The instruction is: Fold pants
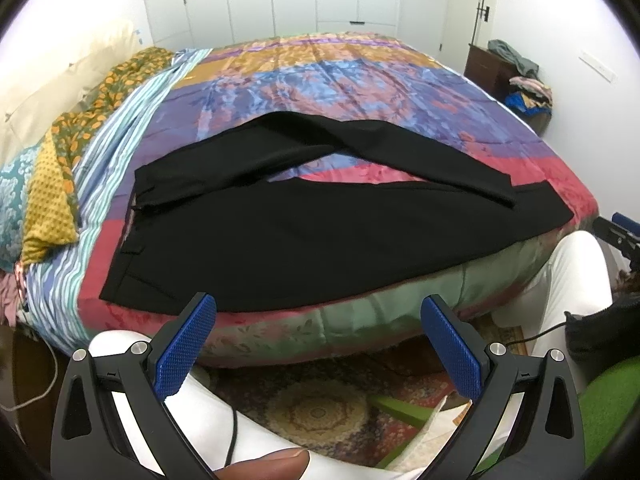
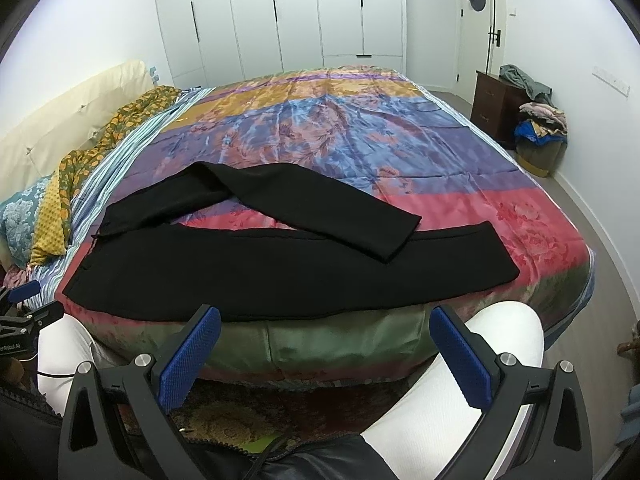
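Note:
Black pants [image 1: 280, 236] lie flat along the near edge of the bed, waistband at the left, leg ends at the right. The near leg lies straight; the far leg [image 2: 320, 204] bends back over it and crosses it near the right end. My left gripper [image 1: 318, 312] is open and empty, held before the bed edge below the pants' waist half. My right gripper [image 2: 324, 320] is open and empty, below the middle of the near leg [image 2: 280, 272]. Neither touches the cloth.
The bed carries a colourful quilt [image 2: 360, 128] with pillows [image 2: 48, 208] at the left. My white-trousered legs [image 2: 460, 380] stand against the bed edge over a patterned rug [image 1: 316, 412]. A dark nightstand [image 2: 496, 108] and clothes pile [image 2: 540, 124] stand at the far right; wardrobes behind.

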Demonstrator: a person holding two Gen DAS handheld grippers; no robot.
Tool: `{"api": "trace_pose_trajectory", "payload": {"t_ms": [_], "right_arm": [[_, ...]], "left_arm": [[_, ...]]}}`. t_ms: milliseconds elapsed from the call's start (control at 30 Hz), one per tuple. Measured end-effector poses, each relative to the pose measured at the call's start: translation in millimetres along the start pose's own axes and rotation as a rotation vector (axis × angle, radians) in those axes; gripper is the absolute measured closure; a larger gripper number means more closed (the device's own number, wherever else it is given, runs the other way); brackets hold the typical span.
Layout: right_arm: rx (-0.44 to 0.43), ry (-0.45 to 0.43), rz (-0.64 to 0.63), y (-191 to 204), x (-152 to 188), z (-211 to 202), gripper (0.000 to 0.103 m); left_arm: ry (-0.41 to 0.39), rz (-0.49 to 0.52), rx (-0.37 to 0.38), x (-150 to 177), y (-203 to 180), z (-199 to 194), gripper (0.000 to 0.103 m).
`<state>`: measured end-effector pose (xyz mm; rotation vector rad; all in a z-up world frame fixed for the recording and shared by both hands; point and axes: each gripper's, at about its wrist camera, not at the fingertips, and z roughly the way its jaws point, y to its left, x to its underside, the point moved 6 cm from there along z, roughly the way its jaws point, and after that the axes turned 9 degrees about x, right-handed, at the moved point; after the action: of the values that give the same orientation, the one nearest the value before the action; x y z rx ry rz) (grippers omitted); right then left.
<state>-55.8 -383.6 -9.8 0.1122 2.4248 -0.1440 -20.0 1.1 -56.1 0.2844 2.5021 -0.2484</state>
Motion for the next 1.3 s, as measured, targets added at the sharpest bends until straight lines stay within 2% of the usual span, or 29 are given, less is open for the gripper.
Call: {"api": "trace_pose_trajectory", "payload": {"t_ms": [1300], "right_arm": [[-0.045,0.025,-0.049,18,5,12,0.0]], "left_arm": [[0.021,0.004,0.002,1,0,14,0.001]]}}
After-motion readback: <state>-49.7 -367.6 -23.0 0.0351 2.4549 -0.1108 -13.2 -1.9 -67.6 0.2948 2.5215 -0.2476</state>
